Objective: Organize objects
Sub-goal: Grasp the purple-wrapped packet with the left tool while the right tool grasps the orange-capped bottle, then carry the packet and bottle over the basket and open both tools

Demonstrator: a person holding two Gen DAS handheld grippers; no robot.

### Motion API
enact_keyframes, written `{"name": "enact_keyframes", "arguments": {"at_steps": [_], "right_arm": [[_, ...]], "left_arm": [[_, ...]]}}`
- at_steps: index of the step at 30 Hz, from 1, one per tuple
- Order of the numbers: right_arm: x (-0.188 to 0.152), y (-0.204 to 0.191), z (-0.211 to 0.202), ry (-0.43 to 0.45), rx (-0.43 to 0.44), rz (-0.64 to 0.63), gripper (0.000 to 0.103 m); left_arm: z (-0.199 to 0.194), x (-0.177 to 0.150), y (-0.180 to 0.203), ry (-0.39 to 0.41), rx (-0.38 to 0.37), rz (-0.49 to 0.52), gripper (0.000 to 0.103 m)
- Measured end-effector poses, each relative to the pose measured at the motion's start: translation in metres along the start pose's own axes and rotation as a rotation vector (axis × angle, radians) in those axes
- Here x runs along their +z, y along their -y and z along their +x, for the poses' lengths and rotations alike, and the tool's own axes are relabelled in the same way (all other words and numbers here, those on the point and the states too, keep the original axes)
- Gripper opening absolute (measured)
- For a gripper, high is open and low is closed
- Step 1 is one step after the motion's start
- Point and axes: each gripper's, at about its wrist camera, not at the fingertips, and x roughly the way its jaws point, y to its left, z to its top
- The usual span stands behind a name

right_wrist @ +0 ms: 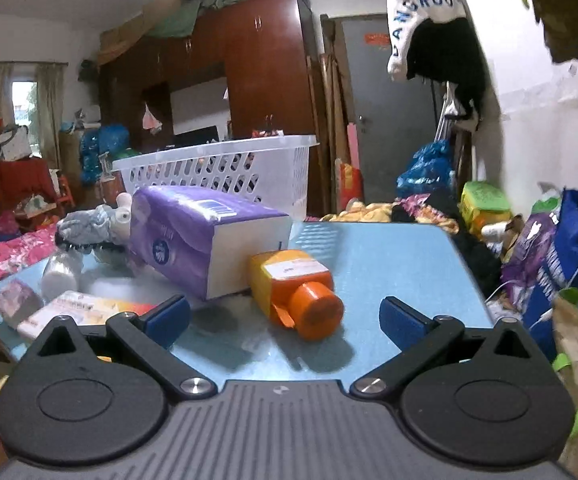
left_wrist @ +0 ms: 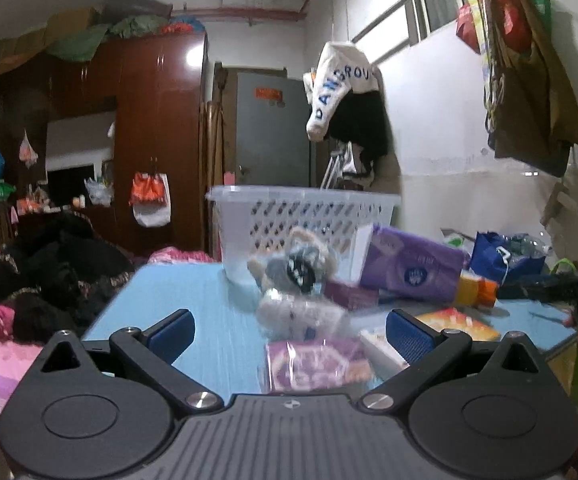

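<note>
1. A white basket (right_wrist: 225, 172) stands at the table's (right_wrist: 389, 264) far edge; its contents cannot be told.
2. The tissue pack (right_wrist: 205, 236) and orange bottle (right_wrist: 297, 292) lie on the table near it.
3. The left gripper (left_wrist: 289, 332) and right gripper (right_wrist: 285, 320) are both released, grasping nothing.

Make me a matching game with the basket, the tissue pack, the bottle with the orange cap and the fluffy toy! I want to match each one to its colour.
Things:
1. basket
2. tissue pack
3. bottle
4. fluffy toy

Colours:
A. purple
B. grey and cream
C. white
D. yellow and orange

Pairs: 1-C, 2-A, 3-D, 4-B
</note>
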Motion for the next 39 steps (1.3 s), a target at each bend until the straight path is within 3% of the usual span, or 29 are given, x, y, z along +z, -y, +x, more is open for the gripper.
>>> {"name": "enact_keyframes", "arguments": {"at_steps": [14,17,19,24,26,27,39], "right_arm": [[0.012,0.009,0.022,-0.087,-0.005,0.02,0.09],[0.013,0.009,0.022,-0.101,0.0,0.015,0.087],[0.014,0.009,0.025,-0.12,0.0,0.013,0.078],[0.013,0.004,0.026,-0.135,-0.037,-0.017,0.068],[0.012,0.001,0.026,-0.132,-0.068,-0.032,0.056],[0.012,0.001,0.026,-0.13,-0.07,-0.037,0.055],[0.003,0.013,-0.012,0.013,0.0,0.018,0.054]], "left_arm": [[0.016,-0.023,0.013,-0.087,-0.045,0.016,0.102],[0.018,-0.027,0.014,-0.098,-0.041,0.018,0.098],[0.019,-0.028,0.014,-0.099,-0.037,0.026,0.094],[0.024,-0.029,0.013,-0.106,-0.023,0.026,0.075],[0.026,-0.029,0.012,-0.103,-0.025,0.023,0.074],[0.026,-0.029,0.011,-0.103,-0.022,0.017,0.074],[0.005,-0.021,0.005,0.005,-0.016,0.014,0.073]]}}
